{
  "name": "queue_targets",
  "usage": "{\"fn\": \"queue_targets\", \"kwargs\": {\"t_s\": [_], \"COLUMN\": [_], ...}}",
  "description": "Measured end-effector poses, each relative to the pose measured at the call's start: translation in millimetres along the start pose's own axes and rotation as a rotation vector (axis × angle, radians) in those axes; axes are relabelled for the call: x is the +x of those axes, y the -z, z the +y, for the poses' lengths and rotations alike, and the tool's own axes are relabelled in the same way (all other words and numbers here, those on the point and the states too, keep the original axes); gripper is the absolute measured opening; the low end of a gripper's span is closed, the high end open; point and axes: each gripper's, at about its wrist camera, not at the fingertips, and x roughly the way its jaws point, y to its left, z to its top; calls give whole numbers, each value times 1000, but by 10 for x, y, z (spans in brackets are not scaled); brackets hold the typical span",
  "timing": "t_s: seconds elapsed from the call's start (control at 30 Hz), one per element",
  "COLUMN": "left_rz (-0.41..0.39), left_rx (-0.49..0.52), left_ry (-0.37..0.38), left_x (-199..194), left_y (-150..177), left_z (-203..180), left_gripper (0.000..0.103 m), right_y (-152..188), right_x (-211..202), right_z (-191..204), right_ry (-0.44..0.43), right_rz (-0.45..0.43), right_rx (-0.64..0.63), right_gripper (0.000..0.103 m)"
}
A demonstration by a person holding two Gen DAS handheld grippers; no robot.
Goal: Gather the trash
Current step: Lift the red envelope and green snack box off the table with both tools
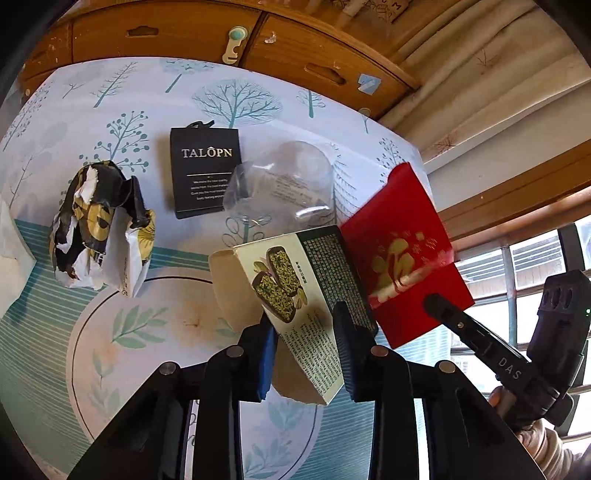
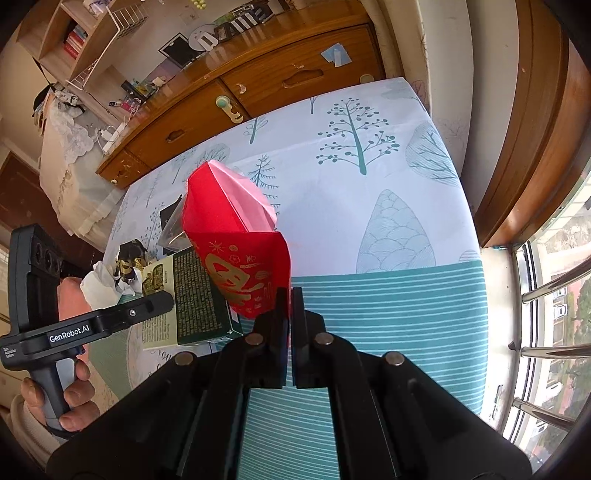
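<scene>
My left gripper (image 1: 304,325) is shut on a cream and green snack box (image 1: 295,295), held above the table; the box also shows in the right wrist view (image 2: 192,295). My right gripper (image 2: 290,299) is shut on a red envelope with gold print (image 2: 236,240), held up beside the box; it also shows in the left wrist view (image 1: 402,251). On the table lie a crumpled black, gold and white wrapper (image 1: 99,225), a black TALOPN card packet (image 1: 203,170) and a clear plastic package (image 1: 284,184).
The table (image 2: 388,184) has a tree-print cloth with teal stripes. A wooden drawer cabinet (image 1: 221,33) stands behind it. A window with metal bars (image 2: 546,332) is at the right. White paper (image 1: 11,243) lies at the far left.
</scene>
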Motion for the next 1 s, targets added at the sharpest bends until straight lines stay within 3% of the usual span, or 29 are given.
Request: {"fn": "queue_targets", "kwargs": {"t_s": [0.17, 0.4, 0.53, 0.77, 1.0], "left_rz": [-11, -31, -40, -83, -143], "left_rx": [34, 88, 109, 104, 132], "left_ry": [27, -37, -78, -70, -42], "left_x": [-19, -264, -474, -1089, -2015], "left_y": [66, 268, 493, 1137, 2187], "left_z": [-202, -406, -388, -142, 269], "left_gripper": [19, 1, 1, 1, 1], "right_y": [37, 136, 239, 676, 1648], "right_x": [39, -71, -250, -694, -1292], "right_z": [62, 116, 184, 448, 970], "right_ry": [-14, -19, -21, -20, -15], "right_rz": [10, 7, -10, -39, -63], "right_rx": [-6, -1, -15, -39, -85], "right_gripper": [0, 0, 0, 0, 0]}}
